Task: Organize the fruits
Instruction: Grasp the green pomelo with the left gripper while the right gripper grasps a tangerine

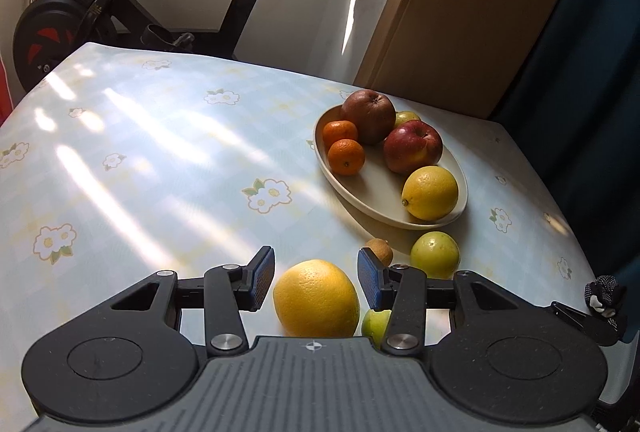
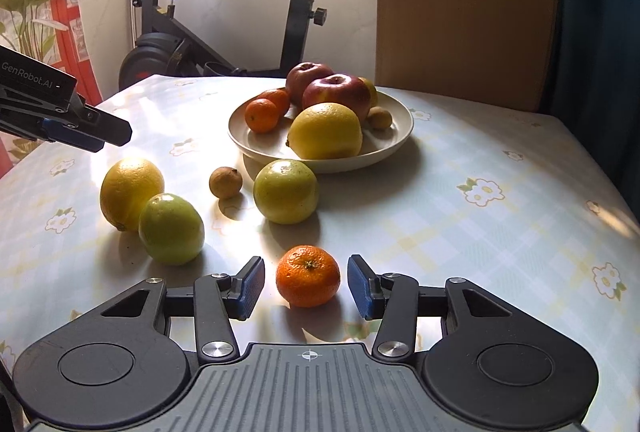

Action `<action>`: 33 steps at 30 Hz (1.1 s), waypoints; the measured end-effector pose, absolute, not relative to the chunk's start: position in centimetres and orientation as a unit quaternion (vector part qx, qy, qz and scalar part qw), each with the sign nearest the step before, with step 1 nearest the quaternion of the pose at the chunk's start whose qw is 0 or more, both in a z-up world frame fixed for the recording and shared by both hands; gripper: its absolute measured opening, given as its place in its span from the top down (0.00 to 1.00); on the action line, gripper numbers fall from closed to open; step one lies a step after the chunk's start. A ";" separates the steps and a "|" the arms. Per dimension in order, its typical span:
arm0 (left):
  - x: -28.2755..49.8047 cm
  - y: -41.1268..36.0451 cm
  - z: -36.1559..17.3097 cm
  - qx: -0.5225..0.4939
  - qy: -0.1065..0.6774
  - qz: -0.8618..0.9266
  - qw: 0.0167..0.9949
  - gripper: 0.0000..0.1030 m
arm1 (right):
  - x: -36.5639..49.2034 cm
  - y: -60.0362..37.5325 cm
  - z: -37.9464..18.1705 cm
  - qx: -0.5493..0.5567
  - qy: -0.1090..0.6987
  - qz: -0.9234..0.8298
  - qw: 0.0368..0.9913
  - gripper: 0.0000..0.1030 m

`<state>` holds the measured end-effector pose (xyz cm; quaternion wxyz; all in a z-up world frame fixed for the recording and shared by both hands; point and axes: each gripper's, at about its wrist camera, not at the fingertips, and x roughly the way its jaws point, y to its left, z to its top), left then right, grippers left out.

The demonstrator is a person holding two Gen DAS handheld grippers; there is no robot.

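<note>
Two grippers close in on loose fruit. Seen from the left wrist, the left gripper (image 1: 316, 278) stands part open astride a large yellow citrus (image 1: 316, 298) on the bench (image 1: 160, 160), its blue pads just clear of the rind on either side, nothing yet held. That fruit looks heavy, firm and waxy, likely to slip unless taken across its widest middle. Beyond it sit a green fruit (image 1: 435, 254) and a small brown fruit (image 1: 380, 250), both near the rim of the cream plate (image 1: 376, 192), which already carries apples, tangerines and a lemon; open room remains in its near half.

From the right wrist, the right gripper (image 2: 306, 286) brackets a tangerine (image 2: 308, 275), narrow gaps showing at both pads, so no grip yet. Light and soft-skinned, it should bruise under a hard squeeze; its equator seems the place to hold. Bare cloth lies to the right, with the bench edge well away.
</note>
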<state>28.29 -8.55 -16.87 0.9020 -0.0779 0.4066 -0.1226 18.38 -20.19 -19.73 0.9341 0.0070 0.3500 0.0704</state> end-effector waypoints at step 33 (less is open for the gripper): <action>26.3 -15.1 -17.8 0.004 0.446 -0.192 0.874 0.54 | 18.5 -25.1 -20.5 0.078 0.274 0.124 0.951 0.69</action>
